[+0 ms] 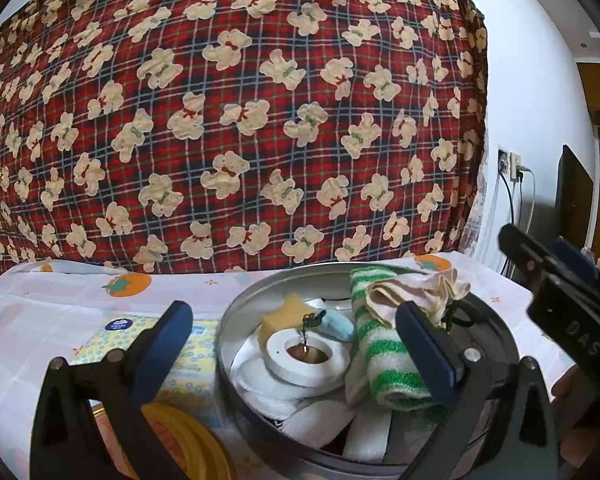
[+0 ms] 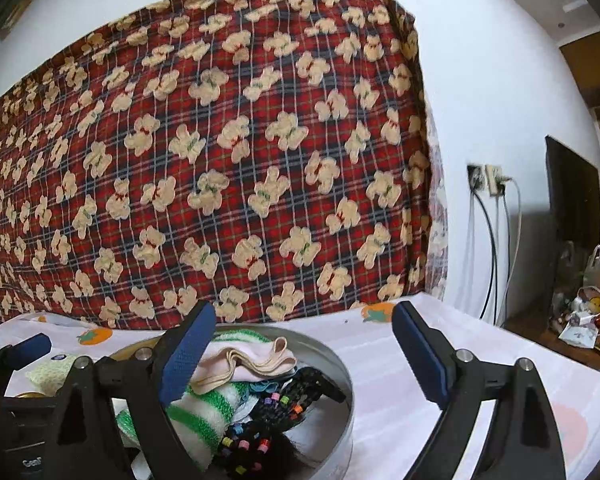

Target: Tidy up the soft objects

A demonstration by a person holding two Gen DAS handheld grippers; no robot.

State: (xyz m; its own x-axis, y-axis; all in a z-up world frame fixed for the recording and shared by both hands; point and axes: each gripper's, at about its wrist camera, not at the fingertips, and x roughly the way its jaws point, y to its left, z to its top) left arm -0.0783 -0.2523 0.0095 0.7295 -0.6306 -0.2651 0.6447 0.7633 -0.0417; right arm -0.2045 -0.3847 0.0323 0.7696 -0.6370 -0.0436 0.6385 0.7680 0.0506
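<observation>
Round silver metal tin (image 1: 236, 320) – smooth, glossy wall. Inside it: green-and-white striped terry cloth roll (image 1: 380, 360), fuzzy nap; folded beige woven cloth (image 1: 412, 292), matt; white foam-like ring (image 1: 308, 358), matt and smooth; yellow star-shaped sponge (image 1: 284, 314), porous. Black braided hairpiece with coloured plastic beads (image 2: 268, 432) – coarse fibre, shiny beads. Both grippers: black matt plastic, blue ribbed rubbery pads (image 2: 188, 356). Red plaid bear-print fabric (image 1: 236, 120) behind, soft weave. White fruit-print tablecloth (image 1: 60, 308), thin matt cloth.
</observation>
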